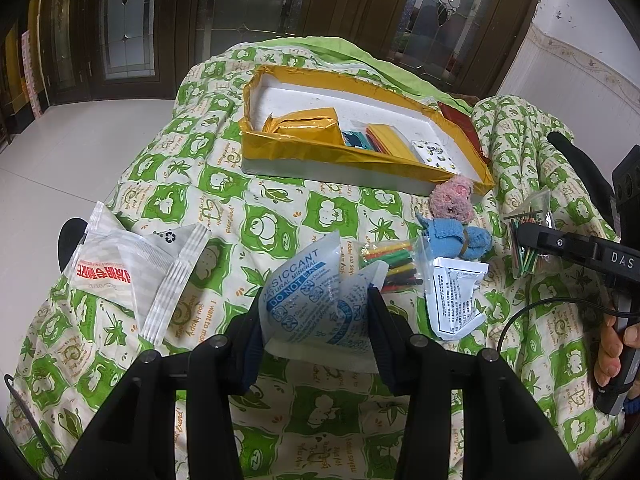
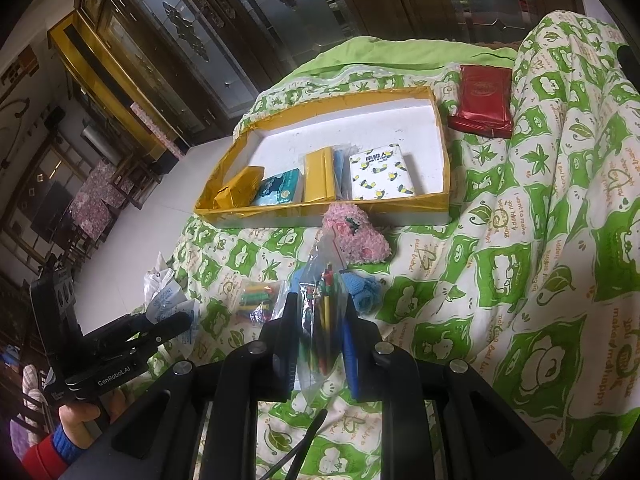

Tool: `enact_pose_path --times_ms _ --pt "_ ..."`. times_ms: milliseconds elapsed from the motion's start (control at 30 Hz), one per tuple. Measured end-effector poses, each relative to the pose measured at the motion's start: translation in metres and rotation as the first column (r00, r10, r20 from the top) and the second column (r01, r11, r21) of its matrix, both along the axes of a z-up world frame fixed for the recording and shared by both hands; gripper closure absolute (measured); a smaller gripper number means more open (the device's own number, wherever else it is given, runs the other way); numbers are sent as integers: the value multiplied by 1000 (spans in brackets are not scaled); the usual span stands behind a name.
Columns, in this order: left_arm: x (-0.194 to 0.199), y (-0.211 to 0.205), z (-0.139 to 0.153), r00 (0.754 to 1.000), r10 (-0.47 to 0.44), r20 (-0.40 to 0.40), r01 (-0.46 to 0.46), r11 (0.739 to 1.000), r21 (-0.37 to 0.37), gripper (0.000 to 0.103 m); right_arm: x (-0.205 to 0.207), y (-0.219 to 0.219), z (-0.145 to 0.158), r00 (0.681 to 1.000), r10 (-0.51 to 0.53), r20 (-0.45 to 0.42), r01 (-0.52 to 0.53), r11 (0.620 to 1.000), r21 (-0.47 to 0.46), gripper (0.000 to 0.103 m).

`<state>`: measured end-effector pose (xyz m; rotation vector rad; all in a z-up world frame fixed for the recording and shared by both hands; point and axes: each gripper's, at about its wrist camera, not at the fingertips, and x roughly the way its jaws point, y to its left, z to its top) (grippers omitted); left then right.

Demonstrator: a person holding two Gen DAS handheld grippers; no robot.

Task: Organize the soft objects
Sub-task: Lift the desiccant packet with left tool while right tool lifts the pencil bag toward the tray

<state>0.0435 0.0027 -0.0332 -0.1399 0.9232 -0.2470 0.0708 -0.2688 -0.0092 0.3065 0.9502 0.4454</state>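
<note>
Left gripper [image 1: 314,320] fingers pinching white-blue desiccant sachet [image 1: 316,300]; right gripper [image 2: 318,344] fingers clamped on clear bag of coloured sticks [image 2: 324,312]. Gold-taped white tray [image 2: 436,184] holds four packs already; pink plush [image 2: 356,236], blue cloth roll [image 1: 460,236], more sachets left on bed.

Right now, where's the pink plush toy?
The pink plush toy lies on the green-patterned quilt, against the near wall of the yellow-edged tray. In the left wrist view it sits just beyond the blue knitted bundle.
</note>
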Motion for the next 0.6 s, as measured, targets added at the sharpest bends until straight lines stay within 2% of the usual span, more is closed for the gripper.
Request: enact_pose_path --times_ms 600 --pt "0 -1 0 1000 -1 0 1 1000 1 58 0 0 0 1000 0 0 0 1000 1 83"
